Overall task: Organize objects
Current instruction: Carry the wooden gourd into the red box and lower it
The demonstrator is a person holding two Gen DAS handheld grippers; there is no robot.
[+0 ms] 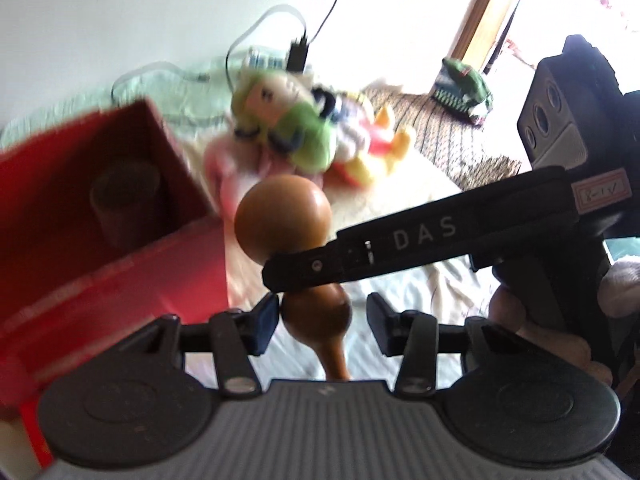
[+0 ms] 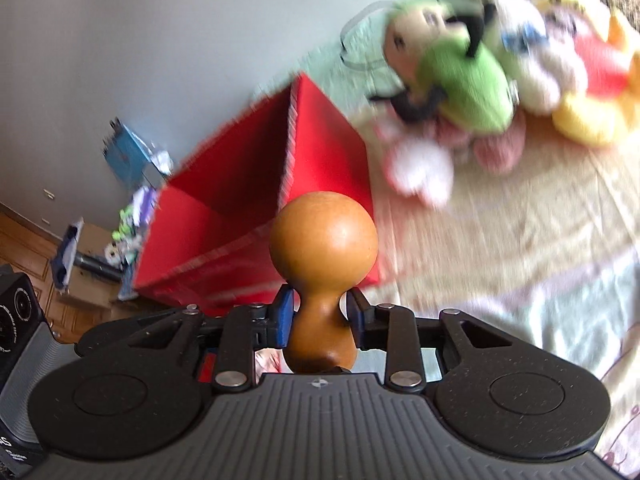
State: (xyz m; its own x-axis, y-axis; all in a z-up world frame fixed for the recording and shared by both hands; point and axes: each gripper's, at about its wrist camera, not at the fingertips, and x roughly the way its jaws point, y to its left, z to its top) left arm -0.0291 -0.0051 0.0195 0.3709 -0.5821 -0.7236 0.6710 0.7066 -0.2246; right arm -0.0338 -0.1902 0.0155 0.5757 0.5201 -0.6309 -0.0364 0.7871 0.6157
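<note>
Over the bed (image 2: 520,240), the gourd's (image 2: 324,276) neck sits pinched between right gripper (image 2: 320,312) fingers.

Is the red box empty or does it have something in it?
Not empty: the red box is open-topped, with a dark cylinder standing inside.

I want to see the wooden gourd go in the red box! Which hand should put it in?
Right, probably. The right gripper clamps the gourd by its neck; the left gripper has jaws apart, one touching. The box is close.

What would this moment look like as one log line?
right gripper: shut on brown wooden gourd | left gripper: open around it | red cardboard box: ahead
</note>
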